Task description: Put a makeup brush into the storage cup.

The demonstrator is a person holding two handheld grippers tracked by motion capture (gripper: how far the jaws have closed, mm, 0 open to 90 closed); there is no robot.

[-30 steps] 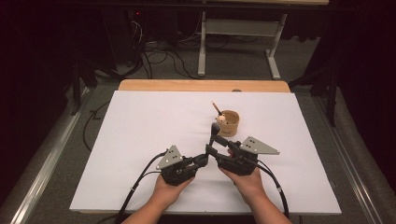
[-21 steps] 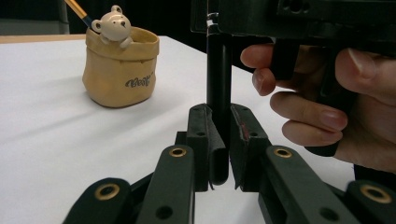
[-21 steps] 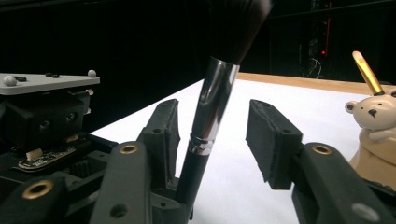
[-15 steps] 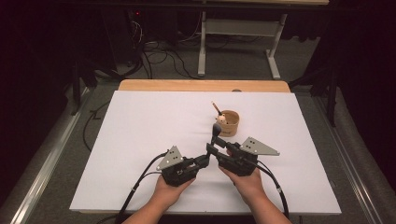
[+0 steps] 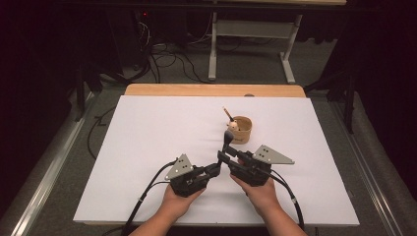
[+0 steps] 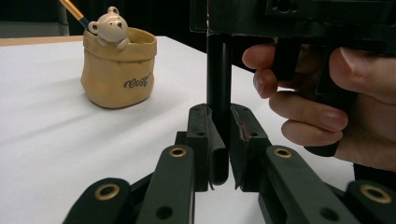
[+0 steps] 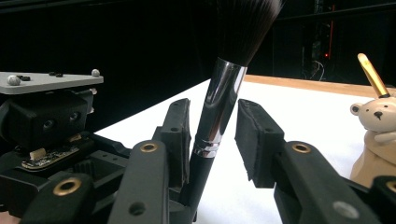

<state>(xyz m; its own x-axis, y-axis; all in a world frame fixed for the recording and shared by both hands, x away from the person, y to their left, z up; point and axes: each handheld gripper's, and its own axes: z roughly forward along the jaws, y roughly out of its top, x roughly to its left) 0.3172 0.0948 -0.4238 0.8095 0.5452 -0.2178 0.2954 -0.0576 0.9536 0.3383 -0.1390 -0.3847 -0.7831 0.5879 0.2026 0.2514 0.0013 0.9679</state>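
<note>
Makeup brush (image 5: 227, 142) stood near upright between both grippers, above the white worktop (image 5: 147, 147), just in front of the bear-shaped holder (image 5: 240, 129). Long axis ran close to vertical: bristles up, black handle down, tilted slightly toward the holder.

Left gripper (image 6: 219, 140) had its fingers clamped on the lower handle. Right gripper (image 7: 212, 135) had just been closing; its fingers straddled the chrome ferrule (image 7: 219, 107), one pad against the handle, the other apart from it, so no grip there yet.

Judgement: a handover was in progress. Best done by finishing the right grip squarely at the ferrule before easing the left fingers off, keeping the brush upright throughout. A gold-tipped stick (image 5: 227, 114) already leaned in the holder, worth avoiding.
</note>
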